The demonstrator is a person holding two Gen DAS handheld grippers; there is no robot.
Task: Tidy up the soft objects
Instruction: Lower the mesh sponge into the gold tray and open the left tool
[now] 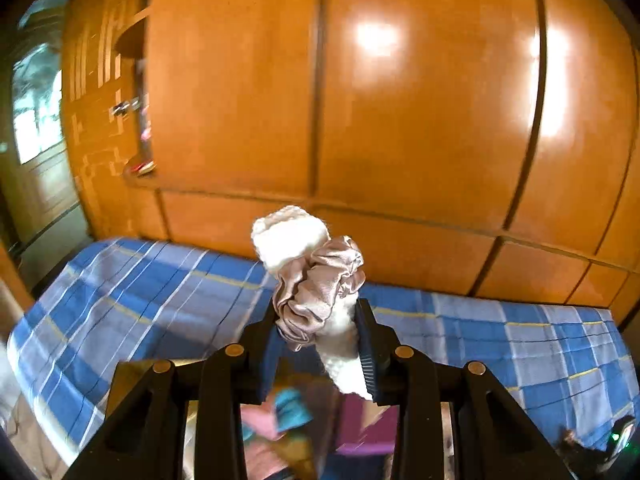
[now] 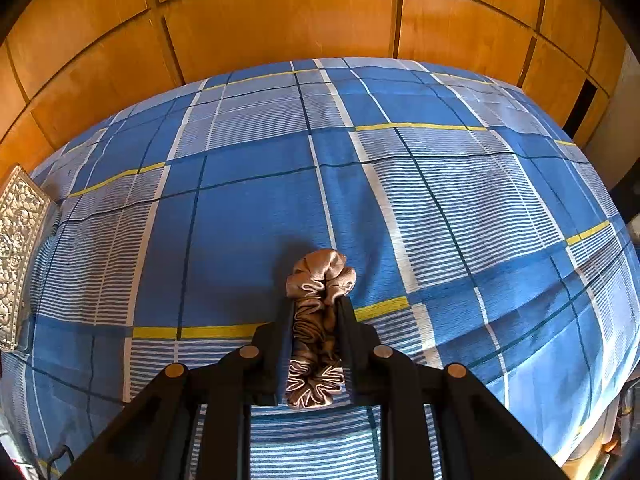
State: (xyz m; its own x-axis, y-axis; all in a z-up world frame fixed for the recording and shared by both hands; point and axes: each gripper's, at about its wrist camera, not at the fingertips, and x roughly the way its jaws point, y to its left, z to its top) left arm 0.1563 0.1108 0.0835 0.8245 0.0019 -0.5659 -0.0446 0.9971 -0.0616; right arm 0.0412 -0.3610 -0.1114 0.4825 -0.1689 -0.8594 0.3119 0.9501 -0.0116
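A pale satin scrunchie (image 1: 318, 292) and a white knitted band (image 1: 290, 236) sat clamped together in the left gripper (image 1: 320, 332) above the checked bedsheet (image 1: 132, 292); the right gripper (image 2: 316, 332) pinched a brown scrunchie (image 2: 320, 280). The doubled-up left load looked liable to slip loose. No writing was legible.

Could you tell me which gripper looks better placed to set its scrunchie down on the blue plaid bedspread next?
Probably the right gripper: its brown scrunchie hangs low over the bedspread. The left gripper, clamping a beige scrunchie and white knit piece, faces the wardrobe.
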